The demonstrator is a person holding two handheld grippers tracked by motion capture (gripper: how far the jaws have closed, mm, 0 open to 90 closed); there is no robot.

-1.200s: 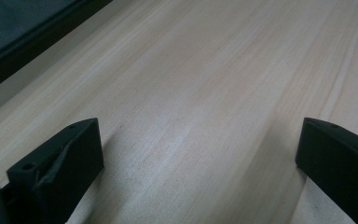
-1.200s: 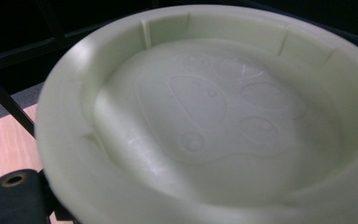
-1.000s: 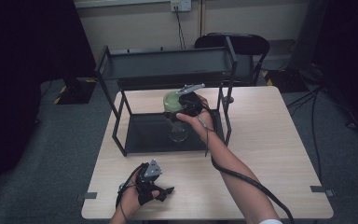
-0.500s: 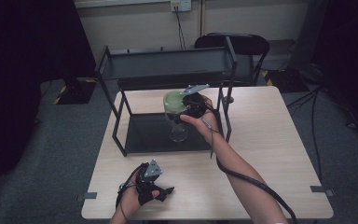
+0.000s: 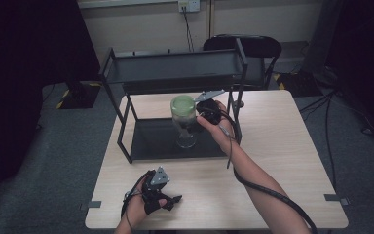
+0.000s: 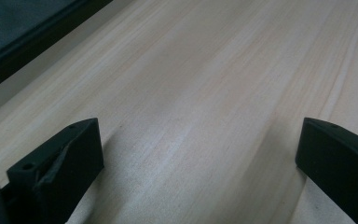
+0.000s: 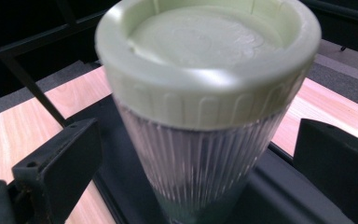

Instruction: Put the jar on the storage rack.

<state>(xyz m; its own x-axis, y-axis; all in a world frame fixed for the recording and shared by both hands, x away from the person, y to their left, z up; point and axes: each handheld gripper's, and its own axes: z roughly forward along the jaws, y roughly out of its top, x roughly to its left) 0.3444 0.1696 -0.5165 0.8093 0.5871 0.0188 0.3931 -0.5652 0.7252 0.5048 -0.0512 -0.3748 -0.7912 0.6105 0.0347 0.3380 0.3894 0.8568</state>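
At frame centre, the ribbed jar (image 5: 184, 122) with its green lid (image 7: 208, 51) stands on the rack's lower shelf (image 5: 148, 141) between the released right tool (image 5: 198, 118), while the left tool (image 5: 168, 202) rests spread on the worktop (image 5: 282, 146) at lower left.

**Shelf, chair and cables around a wooden table**

A black 2-tier metal rack (image 5: 175, 73) stands on a pale wooden table (image 5: 292, 141); behind it, a black chair (image 5: 253, 46) and wall socket (image 5: 185, 6) (cables trail across grey carpet).
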